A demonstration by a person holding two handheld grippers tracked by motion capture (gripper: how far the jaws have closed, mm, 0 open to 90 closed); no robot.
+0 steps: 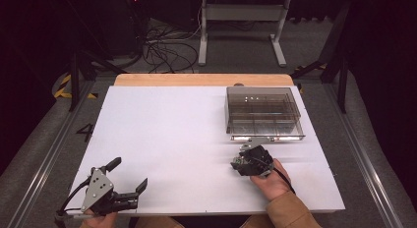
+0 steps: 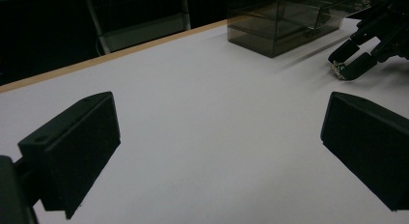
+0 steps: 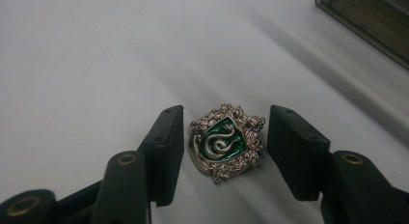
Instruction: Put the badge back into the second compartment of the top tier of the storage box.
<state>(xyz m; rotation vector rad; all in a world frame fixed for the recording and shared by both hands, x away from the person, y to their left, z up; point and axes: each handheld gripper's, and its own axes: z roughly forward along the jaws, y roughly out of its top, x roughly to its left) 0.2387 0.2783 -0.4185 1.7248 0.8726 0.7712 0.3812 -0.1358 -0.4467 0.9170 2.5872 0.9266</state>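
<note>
Bench [image 1: 162, 139], white top w/ wooden far edge, seen from above. Right claw [image 1: 244, 158], held in the person's right hand [image 1: 269, 181], sits near the bench's right side, just in front of a smoked clear box [image 1: 263, 112] w/ inner dividers. Left claw [image 1: 129, 176] rests at the near left corner, well apart from the right claw.

Right gripper view: badge [image 3: 226, 142], a silver crest w/ green shield and a pale snake figure, lies flat on the bench between the 2 black jaws of the right claw [image 3: 225, 154]. Jaws stand at about half width. The left jaw is just beside the badge rim; whether it touches cannot be told. The right jaw shows a clear gap of white bench. Badge not gripped. Box corner [image 3: 366, 21] shows at top right.

Left gripper view: left claw [image 2: 219, 151] is wide, w/ bare bench between the 2 jaws. Farther off are the box [image 2: 284, 23] and the right claw [image 2: 348, 61], tips down at the bench w/ a small glinting piece, the badge [image 2: 337, 69], at its tips.
</note>
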